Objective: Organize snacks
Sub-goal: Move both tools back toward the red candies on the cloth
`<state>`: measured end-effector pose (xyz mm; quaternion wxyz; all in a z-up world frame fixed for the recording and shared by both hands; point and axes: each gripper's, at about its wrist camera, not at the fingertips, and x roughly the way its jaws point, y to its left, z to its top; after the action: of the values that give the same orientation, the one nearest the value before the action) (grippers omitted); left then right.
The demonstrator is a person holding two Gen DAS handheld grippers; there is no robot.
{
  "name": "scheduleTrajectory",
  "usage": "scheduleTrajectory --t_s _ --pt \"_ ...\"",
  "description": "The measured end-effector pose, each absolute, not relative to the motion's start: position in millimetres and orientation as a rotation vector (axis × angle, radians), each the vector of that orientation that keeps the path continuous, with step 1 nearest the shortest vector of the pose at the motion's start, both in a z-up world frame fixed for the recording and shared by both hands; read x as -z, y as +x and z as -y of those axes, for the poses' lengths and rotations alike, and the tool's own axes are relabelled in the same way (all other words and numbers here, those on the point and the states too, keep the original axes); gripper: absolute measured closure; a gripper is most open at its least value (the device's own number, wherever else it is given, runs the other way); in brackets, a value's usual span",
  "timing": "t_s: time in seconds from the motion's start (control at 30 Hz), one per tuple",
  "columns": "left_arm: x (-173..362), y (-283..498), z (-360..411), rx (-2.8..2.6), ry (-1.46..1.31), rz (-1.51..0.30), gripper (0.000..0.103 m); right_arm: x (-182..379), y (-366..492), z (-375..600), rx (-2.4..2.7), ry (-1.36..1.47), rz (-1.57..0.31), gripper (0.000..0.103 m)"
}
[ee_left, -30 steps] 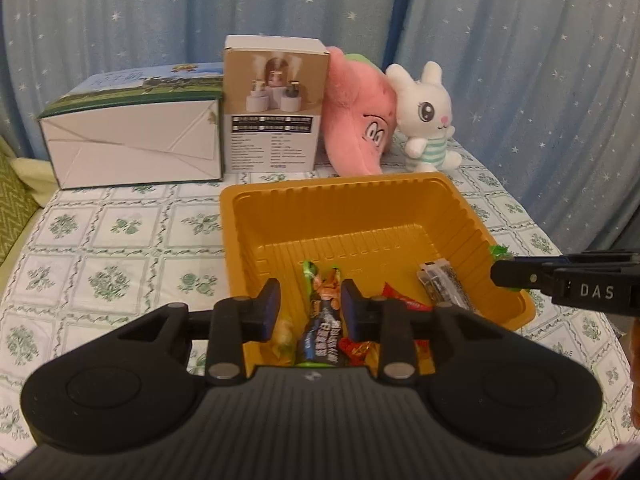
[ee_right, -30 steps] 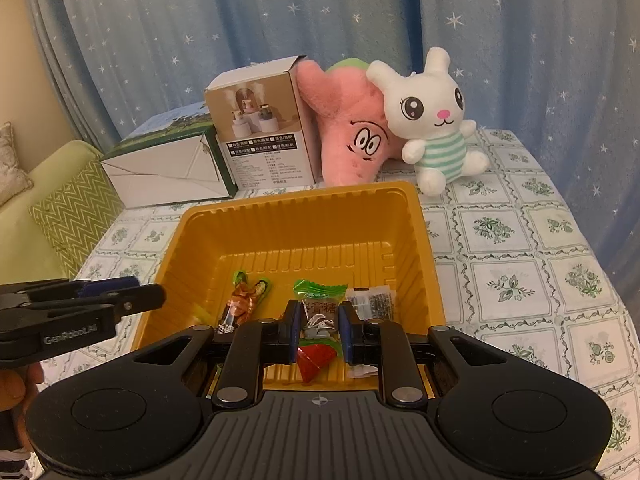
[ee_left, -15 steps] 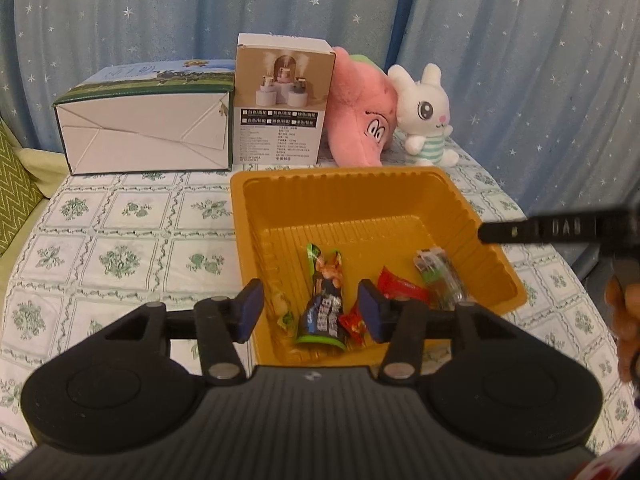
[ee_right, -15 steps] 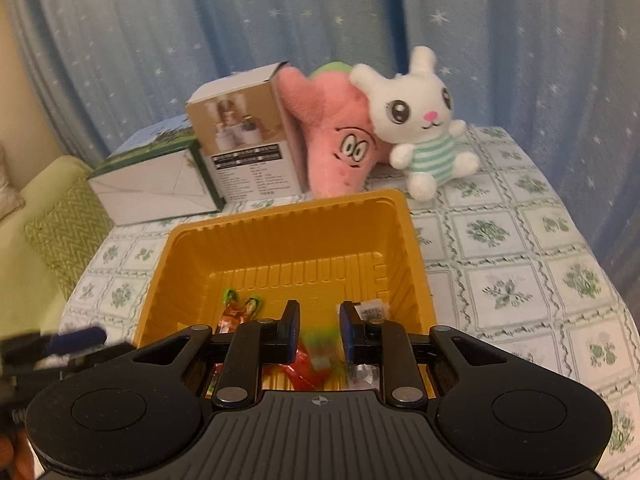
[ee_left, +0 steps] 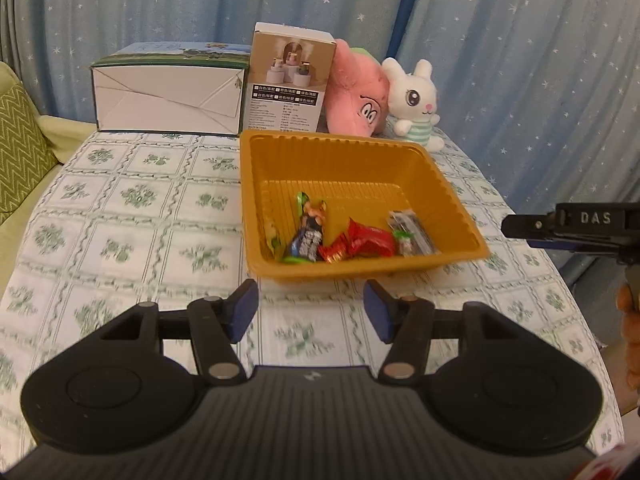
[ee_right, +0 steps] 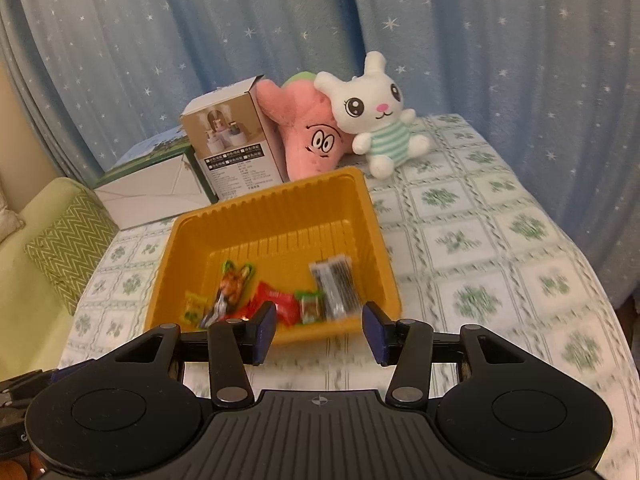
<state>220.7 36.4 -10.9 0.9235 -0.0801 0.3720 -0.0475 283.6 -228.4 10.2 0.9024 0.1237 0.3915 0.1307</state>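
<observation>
Both hand-held grippers, left [ee_left: 311, 306] and right [ee_right: 319, 330], just opening, empty, near orange tray [ee_left: 460, 204]'s front rim; snacks [ee_left: 352, 238] inside.

I can read the letters "DAS" in white on the side of my right tongs [ee_left: 524, 229], at the right edge of the left wrist view. The brown box [ee_left: 289, 80] at the upper middle has rows of small print under a picture, but the print is too tiny to read. The snack wrappers [ee_left: 308, 236] in the yellow tray [ee_left: 360, 270] have writing too, and it is too blurry to make out.
</observation>
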Motion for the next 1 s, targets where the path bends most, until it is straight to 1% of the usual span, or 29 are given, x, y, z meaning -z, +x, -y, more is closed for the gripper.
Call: scheduleTrajectory --t_s 0.07,0.17,0.3,0.5,0.6,0.7,0.77,0.83,1.0 --pt "5.8 204.9 -31.7 0.099 -0.144 -0.757 0.038 -14.6 263.4 230.1 -0.271 0.253 -0.808 0.054" --pt "-3.2 182.7 -25.7 0.093 -0.119 -0.747 0.035 -21.7 234.2 232.3 -0.268 0.249 -0.802 0.054" --pt "-15.9 152.0 -21.3 0.093 -0.111 -0.729 0.025 -31.3 198.1 231.4 -0.261 0.221 -0.800 0.053" --pt "-26.3 106.7 -18.3 0.099 -0.121 -0.731 0.024 -41.5 144.6 227.9 -0.258 0.174 -0.791 0.050" --pt "-29.4 88.5 -20.8 0.100 -0.130 -0.729 0.022 -42.0 122.4 227.8 -0.260 0.177 -0.802 0.047" --pt "-31.6 73.2 -22.6 0.096 -0.121 -0.725 0.020 -41.7 105.6 227.6 -0.257 0.172 -0.814 0.044" --pt "-32.4 65.4 -24.6 0.092 -0.117 -0.724 0.020 -41.0 96.0 226.3 -0.257 0.161 -0.821 0.037" --pt "-33.3 58.1 -26.5 0.092 -0.118 -0.722 0.020 -39.7 87.9 225.7 -0.254 0.151 -0.823 0.033" --pt "-32.3 47.1 -27.4 0.093 -0.106 -0.725 0.019 -34.6 73.6 225.7 -0.258 0.146 -0.837 0.031"
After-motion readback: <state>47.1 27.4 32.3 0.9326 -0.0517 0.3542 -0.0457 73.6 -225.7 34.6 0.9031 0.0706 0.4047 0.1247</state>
